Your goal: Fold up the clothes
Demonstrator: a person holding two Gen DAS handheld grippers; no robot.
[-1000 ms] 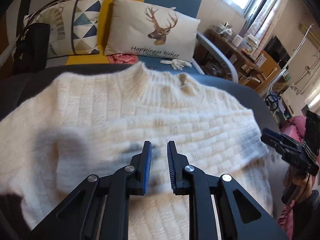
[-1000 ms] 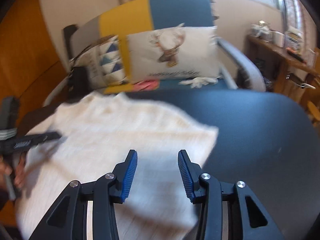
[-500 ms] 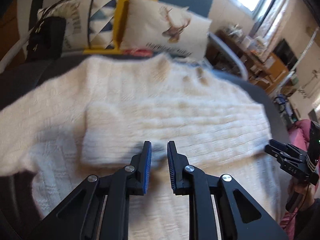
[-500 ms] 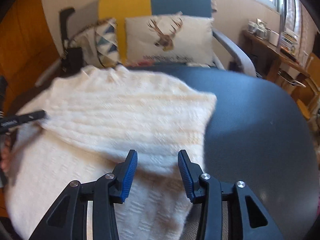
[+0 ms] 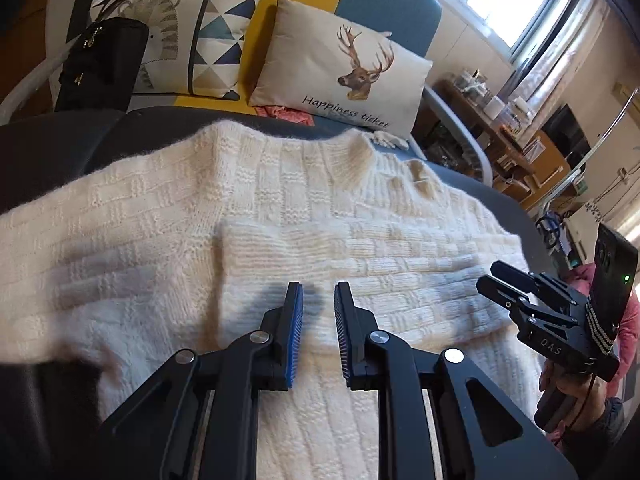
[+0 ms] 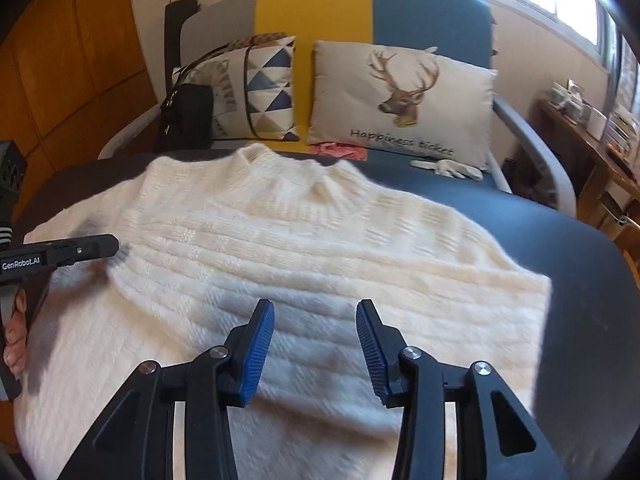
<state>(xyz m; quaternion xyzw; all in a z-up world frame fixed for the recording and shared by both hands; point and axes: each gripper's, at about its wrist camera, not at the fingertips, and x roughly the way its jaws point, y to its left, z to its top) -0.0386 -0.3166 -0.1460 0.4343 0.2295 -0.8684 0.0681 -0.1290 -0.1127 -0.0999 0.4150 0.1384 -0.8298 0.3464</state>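
Note:
A cream knit sweater (image 5: pixel 280 208) (image 6: pixel 320 248) lies spread on a dark round table (image 5: pixel 60 148) (image 6: pixel 580 280), collar toward the sofa. One sleeve (image 5: pixel 380 256) is folded across the body. My left gripper (image 5: pixel 318 292) hovers over the sleeve's cuff end, jaws a narrow gap apart with nothing between them; in the right wrist view it (image 6: pixel 108 246) pokes in from the left edge. My right gripper (image 6: pixel 316 312) hangs above the sweater's right half, open and empty; the left wrist view shows it (image 5: pixel 490 278) at the sweater's right edge.
Behind the table stands a sofa with a deer pillow (image 5: pixel 340 76) (image 6: pixel 400 96), a triangle-patterned pillow (image 5: pixel 208 40) and a black handbag (image 5: pixel 100 64). A white glove (image 6: pixel 448 168) lies on the seat. A cluttered wooden desk (image 5: pixel 500 128) stands at the right.
My right gripper has moved left, from the sweater's right edge to above its body. The left gripper has drifted left a little. Neither gripper's jaws have changed.

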